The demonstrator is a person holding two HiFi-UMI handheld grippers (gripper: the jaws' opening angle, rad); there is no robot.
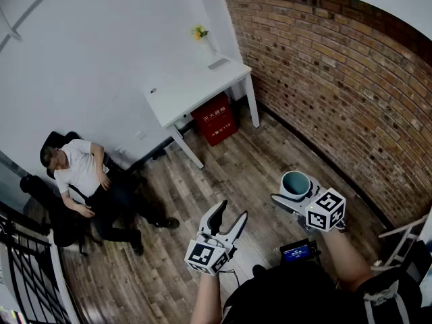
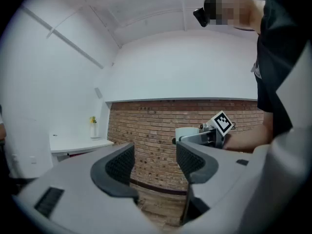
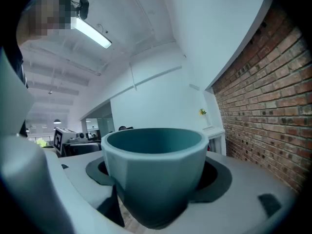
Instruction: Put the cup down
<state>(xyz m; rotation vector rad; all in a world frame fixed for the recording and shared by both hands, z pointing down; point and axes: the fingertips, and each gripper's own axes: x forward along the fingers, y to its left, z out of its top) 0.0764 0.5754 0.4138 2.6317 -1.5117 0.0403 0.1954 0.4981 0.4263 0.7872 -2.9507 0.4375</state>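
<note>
While it is gripped upright between the jaws of the right gripper, the teal cup is held in the air, well above the wooden floor. The left gripper is held nearby, its jaws wide and empty. A white desk is seen well apart, against the brick wall, and a seated person is seen at the left. For a clean set-down, the cup is best carried level, lowered onto a flat surface, and released only once its base is fully supported.
</note>
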